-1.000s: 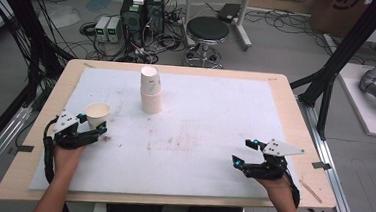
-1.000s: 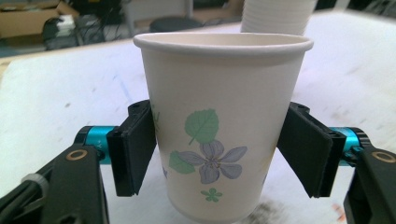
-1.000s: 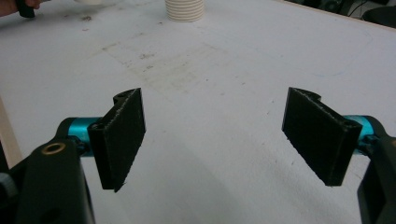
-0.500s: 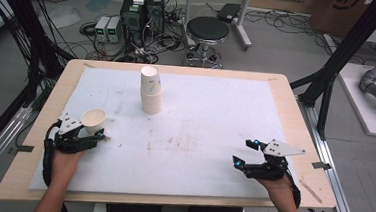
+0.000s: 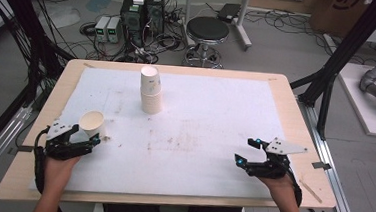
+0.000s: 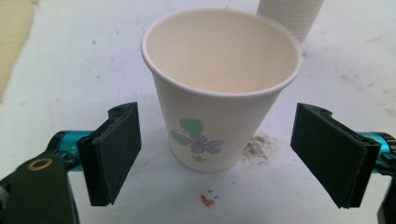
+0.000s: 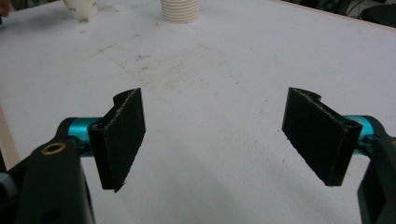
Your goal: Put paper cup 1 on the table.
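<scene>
A white paper cup (image 5: 92,123) with a flower print stands upright on the white sheet at the left. My left gripper (image 5: 87,134) sits just behind it on the near side. In the left gripper view the cup (image 6: 219,93) stands between the pads (image 6: 116,149) with a gap on each side; the jaws have just been opening and the left gripper (image 6: 222,151) is open. My right gripper (image 5: 244,150) rests at the near right, and the right gripper (image 7: 219,140) is open with nothing between its pads.
A stack of paper cups (image 5: 151,91) stands at the middle back of the white sheet (image 5: 215,118), which covers a wooden table (image 5: 300,124). Smudges mark the sheet's centre. A stool and cabling lie beyond the far edge.
The left gripper carried the cup a little toward the near edge, then its jaws opened and let go of it. The right gripper has not moved.
</scene>
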### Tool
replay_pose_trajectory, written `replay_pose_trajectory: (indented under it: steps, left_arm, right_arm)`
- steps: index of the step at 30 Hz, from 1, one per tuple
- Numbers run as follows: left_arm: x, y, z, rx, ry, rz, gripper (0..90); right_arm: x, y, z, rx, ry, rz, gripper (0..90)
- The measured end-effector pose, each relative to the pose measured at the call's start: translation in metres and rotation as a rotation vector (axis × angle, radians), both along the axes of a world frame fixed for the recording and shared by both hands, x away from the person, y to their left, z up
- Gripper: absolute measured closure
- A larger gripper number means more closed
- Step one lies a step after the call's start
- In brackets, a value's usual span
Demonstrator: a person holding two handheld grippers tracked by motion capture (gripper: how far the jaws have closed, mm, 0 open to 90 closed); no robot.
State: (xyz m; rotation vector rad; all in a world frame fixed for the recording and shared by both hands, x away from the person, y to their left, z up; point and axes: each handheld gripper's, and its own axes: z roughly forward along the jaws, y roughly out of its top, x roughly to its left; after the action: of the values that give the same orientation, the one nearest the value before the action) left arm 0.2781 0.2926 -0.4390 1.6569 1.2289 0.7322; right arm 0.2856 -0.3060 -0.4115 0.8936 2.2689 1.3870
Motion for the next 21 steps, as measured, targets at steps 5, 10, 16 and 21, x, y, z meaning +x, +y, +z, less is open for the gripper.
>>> replay_pose_trajectory:
  steps: [5,10,16,21]
  left_arm:
    - [-0.014,0.004,0.018,-0.057,-0.137,-0.004,16.4]
    - [-0.023,0.001,0.032,-0.139,-0.25,-0.053,16.4]
    - [-0.025,-0.013,0.039,-0.182,-0.311,-0.149,15.7]
    - [-0.02,-0.03,0.04,-0.218,-0.3,-0.261,16.2]
  right_arm:
    - [-0.005,-0.001,0.008,-0.017,-0.029,-0.026,22.0]
    - [-0.004,-0.001,0.009,-0.045,-0.036,-0.063,22.0]
    - [-0.004,-0.004,0.01,-0.042,-0.033,-0.087,22.0]
    - [0.0,-0.008,0.007,-0.037,-0.02,-0.089,22.0]
